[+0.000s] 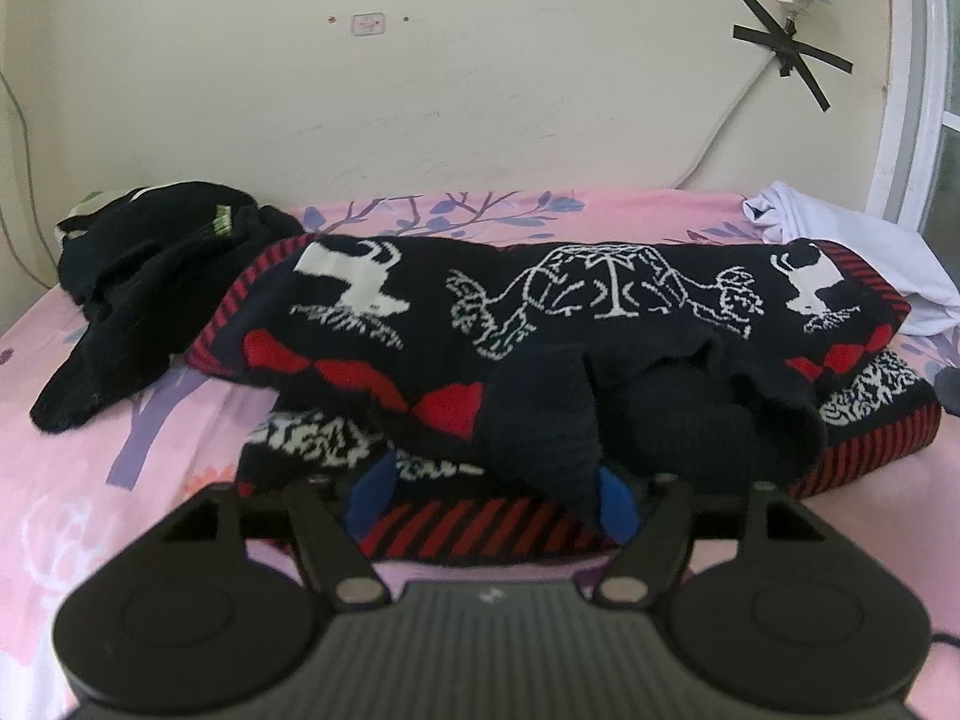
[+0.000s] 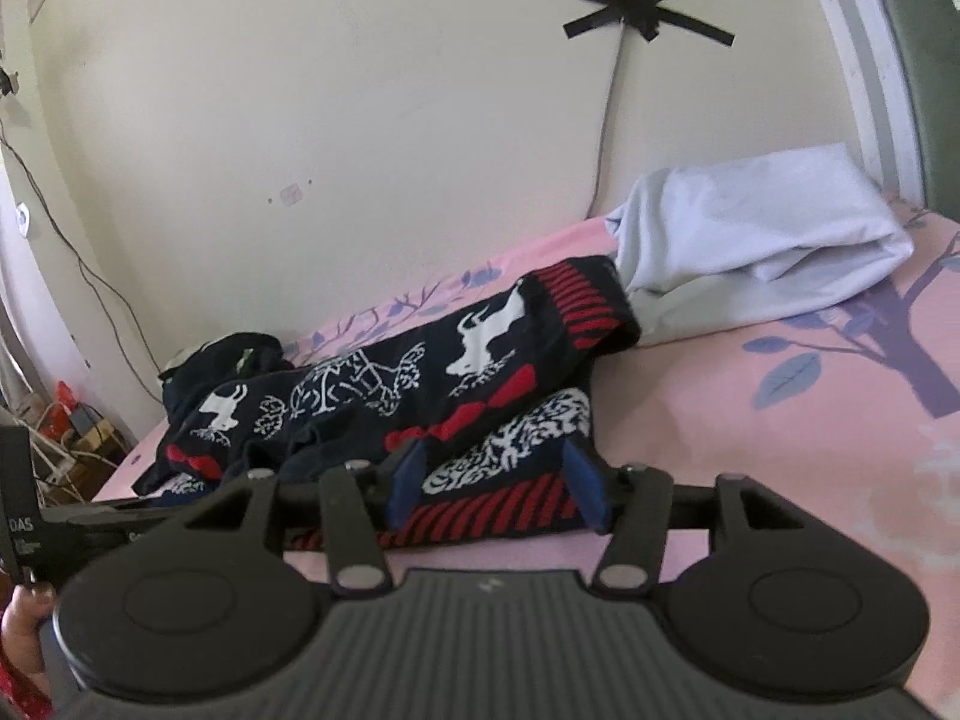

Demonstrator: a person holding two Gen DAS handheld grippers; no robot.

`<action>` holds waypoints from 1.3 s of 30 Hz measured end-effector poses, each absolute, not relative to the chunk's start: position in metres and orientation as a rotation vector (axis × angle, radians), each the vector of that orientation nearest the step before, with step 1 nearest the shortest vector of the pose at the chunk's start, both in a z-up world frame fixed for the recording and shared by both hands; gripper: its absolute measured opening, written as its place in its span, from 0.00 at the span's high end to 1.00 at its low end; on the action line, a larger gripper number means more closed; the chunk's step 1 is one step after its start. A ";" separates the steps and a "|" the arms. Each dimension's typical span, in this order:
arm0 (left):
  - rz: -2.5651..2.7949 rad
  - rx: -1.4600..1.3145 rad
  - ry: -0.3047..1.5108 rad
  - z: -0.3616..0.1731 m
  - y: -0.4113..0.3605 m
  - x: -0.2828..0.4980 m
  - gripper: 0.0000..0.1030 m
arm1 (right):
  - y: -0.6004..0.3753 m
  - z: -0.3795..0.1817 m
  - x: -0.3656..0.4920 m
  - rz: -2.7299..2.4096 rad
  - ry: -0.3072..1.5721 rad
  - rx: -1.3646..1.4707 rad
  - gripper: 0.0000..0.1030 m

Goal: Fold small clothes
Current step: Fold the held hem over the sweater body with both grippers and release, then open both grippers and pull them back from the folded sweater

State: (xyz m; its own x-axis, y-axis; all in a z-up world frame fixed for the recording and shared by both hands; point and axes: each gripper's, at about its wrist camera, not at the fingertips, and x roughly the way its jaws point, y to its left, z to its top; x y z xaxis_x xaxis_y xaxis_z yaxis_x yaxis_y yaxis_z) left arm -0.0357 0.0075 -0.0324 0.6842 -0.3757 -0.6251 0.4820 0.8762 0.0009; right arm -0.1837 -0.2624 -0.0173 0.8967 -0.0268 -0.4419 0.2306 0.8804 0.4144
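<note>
Where cream wall (image 1: 480, 90) meets pink bedsheet (image 1: 90, 480)

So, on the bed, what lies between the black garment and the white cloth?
The patterned sweater lies between the black garment and white cloth; the left wrist view shows it.

White letters "DAS" stand on a black bar (image 2: 15, 504).
</note>
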 end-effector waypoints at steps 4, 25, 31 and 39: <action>-0.464 0.174 0.643 -0.033 0.012 -0.044 0.30 | -0.262 -0.021 -0.190 -0.136 0.452 0.489 0.46; -0.410 0.230 0.579 -0.040 0.019 -0.069 0.14 | -0.256 -0.044 -0.210 -0.165 0.469 0.506 0.42; -0.392 0.223 0.584 -0.040 0.021 -0.069 0.09 | -0.254 -0.048 -0.213 -0.158 0.441 0.505 0.39; -0.373 0.220 0.584 -0.040 0.023 -0.068 0.00 | -0.249 -0.047 -0.214 -0.162 0.445 0.487 0.37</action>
